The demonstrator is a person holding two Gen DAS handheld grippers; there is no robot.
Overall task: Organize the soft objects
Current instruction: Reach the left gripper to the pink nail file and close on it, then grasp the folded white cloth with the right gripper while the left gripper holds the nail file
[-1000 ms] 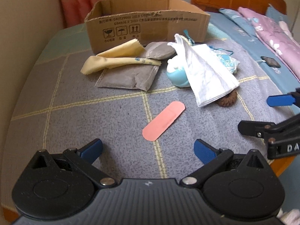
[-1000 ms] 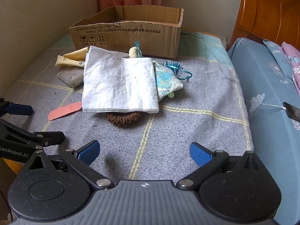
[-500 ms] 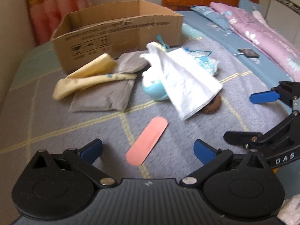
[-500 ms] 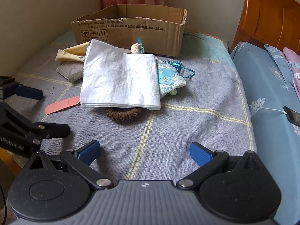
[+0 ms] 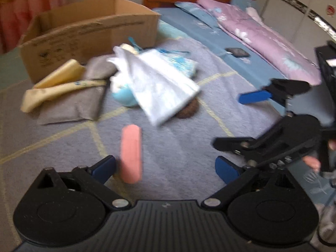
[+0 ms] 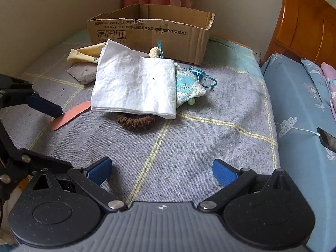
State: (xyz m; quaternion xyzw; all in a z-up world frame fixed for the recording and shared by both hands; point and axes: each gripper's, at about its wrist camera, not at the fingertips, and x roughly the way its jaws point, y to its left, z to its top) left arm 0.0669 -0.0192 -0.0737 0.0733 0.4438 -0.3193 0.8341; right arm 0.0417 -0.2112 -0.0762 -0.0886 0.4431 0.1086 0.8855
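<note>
Left wrist view blurred: left gripper [image 5: 166,166] jaws spread, just been closing slightly, pink strip [image 5: 130,153] by 9 o'clock pad, not pinched. Right gripper [image 6: 161,170] jaws spread, empty. White cloth [image 6: 135,88] at 12 o'clock on bed [image 6: 210,138], cardboard box [image 6: 151,31] beyond.

both wrist views face the cardboard box [image 5: 88,31] closely.

The whole shot is blurred; the left gripper [image 5: 164,167] is seen with jaws wide, just been closing a bit, nothing clamped; a pink strip [image 5: 130,153] is laid on the grey blanket [image 5: 178,147] just beside the left finger; further back a white cloth [image 5: 159,84], grey pouch [image 5: 75,103] and cardboard box [image 5: 88,31] are seen; the right gripper [image 5: 239,119] is spotted at right, open.
</note>
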